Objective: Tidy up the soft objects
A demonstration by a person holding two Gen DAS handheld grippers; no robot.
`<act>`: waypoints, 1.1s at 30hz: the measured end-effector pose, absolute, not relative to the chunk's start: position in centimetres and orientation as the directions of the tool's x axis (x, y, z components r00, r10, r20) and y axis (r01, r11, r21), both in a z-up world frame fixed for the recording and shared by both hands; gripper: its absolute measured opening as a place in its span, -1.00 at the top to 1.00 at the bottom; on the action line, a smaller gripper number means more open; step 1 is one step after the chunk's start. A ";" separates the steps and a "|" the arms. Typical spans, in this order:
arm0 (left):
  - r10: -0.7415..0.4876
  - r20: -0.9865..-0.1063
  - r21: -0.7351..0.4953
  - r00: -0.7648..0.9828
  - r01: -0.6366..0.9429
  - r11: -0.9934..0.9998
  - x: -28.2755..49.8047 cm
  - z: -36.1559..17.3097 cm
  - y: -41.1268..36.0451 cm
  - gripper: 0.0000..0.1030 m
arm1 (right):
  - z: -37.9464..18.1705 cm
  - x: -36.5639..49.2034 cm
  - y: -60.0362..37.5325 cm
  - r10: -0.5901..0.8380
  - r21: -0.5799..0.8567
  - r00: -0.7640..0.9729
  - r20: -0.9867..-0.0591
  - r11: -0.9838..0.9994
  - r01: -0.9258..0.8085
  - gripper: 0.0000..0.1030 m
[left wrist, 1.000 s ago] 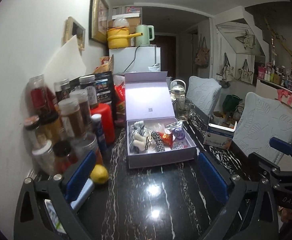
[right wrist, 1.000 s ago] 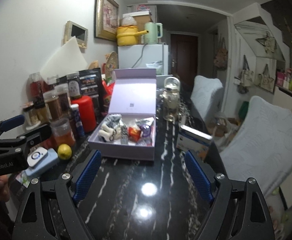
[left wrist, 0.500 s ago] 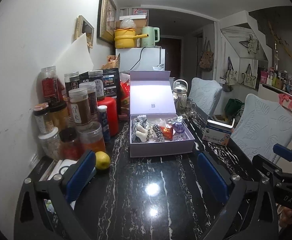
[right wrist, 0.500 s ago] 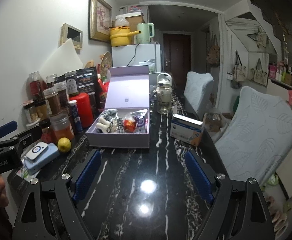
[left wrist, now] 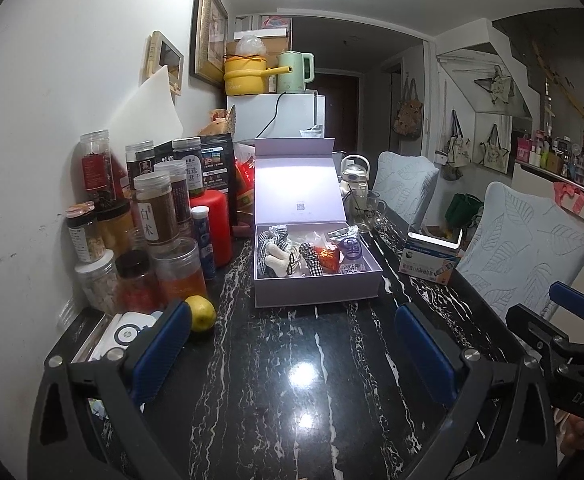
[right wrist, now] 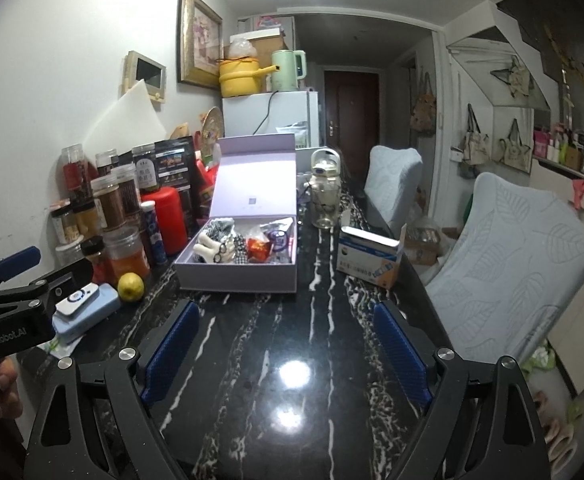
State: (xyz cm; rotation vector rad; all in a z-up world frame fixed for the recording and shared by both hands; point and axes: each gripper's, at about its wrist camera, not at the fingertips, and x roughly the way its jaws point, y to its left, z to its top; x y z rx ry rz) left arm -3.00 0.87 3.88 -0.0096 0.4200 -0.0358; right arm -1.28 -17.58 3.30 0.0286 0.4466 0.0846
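An open lilac box with its lid up stands on the black marble table; it also shows in the right wrist view. Inside lie soft items: a white bone-shaped plush, checkered fabric pieces, a red packet and a purple pouch. My left gripper is open and empty, well short of the box. My right gripper is open and empty, also short of the box.
Jars and bottles, a red canister and a lemon crowd the left wall. A blue-white carton and a glass kettle stand right of the box. Covered chairs line the table's right side.
Both grippers have drawn back and risen from the box, which now looks smaller and farther. Both stay open and empty.
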 end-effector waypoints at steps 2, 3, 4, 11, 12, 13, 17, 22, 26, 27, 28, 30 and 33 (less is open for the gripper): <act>-0.039 -0.408 -0.016 0.912 0.035 0.999 -3.0 3.8 0.7 -1.00 | 3.3 -1.3 -17.6 0.089 0.048 0.899 -0.428 0.996 -0.076 -0.75; -0.042 -0.410 -0.017 0.911 0.039 0.999 -3.0 3.7 0.6 -1.00 | 3.3 -1.4 -17.7 0.090 0.049 0.899 -0.428 0.996 -0.076 -0.75; -0.044 -0.411 -0.018 0.910 0.040 0.999 -3.0 3.7 0.6 -1.00 | 3.3 -1.4 -17.7 0.088 0.048 0.899 -0.429 0.996 -0.074 -0.75; -0.039 -0.420 -0.019 0.907 0.034 0.999 -2.9 3.3 0.6 -1.00 | 3.2 -1.5 -17.7 0.084 0.044 0.899 -0.431 0.996 -0.072 -0.75; -0.037 -0.421 -0.018 0.906 0.033 0.999 -2.9 3.2 0.7 -1.00 | 3.2 -1.5 -17.7 0.084 0.044 0.899 -0.430 0.996 -0.072 -0.75; -0.036 -0.423 -0.018 0.906 0.032 0.999 -2.8 3.2 0.7 -1.00 | 3.2 -1.5 -17.6 0.084 0.046 0.898 -0.431 0.996 -0.071 -0.75; -0.038 -0.425 -0.018 0.905 0.033 0.999 -2.8 3.1 0.7 -1.00 | 3.1 -1.6 -17.6 0.085 0.041 0.896 -0.435 0.996 -0.074 -0.75; -0.044 -0.428 -0.019 0.903 0.039 0.999 -2.9 2.8 0.7 -1.00 | 2.9 -1.7 -17.6 0.087 0.036 0.895 -0.437 0.996 -0.079 -0.75; -0.041 -0.431 -0.018 0.901 0.037 0.999 -2.9 2.7 0.6 -1.00 | 2.9 -1.7 -17.6 0.089 0.036 0.895 -0.437 0.996 -0.082 -0.75; -0.041 -0.432 -0.017 0.901 0.038 0.999 -2.9 2.7 0.5 -1.00 | 2.8 -1.6 -17.6 0.091 0.036 0.895 -0.438 0.996 -0.083 -0.75; -0.041 -0.433 -0.016 0.900 0.038 0.999 -2.9 2.7 0.5 -1.00 | 2.8 -1.6 -17.6 0.091 0.036 0.894 -0.438 0.996 -0.083 -0.75; -0.042 -0.435 -0.013 0.899 0.041 0.999 -2.8 2.6 0.4 -1.00 | 2.7 -1.5 -17.7 0.090 0.037 0.892 -0.442 0.996 -0.081 -0.75; -0.045 -0.436 -0.012 0.899 0.044 0.999 -2.8 2.6 0.2 -1.00 | 2.7 -1.5 -18.0 0.090 0.040 0.892 -0.443 0.996 -0.081 -0.75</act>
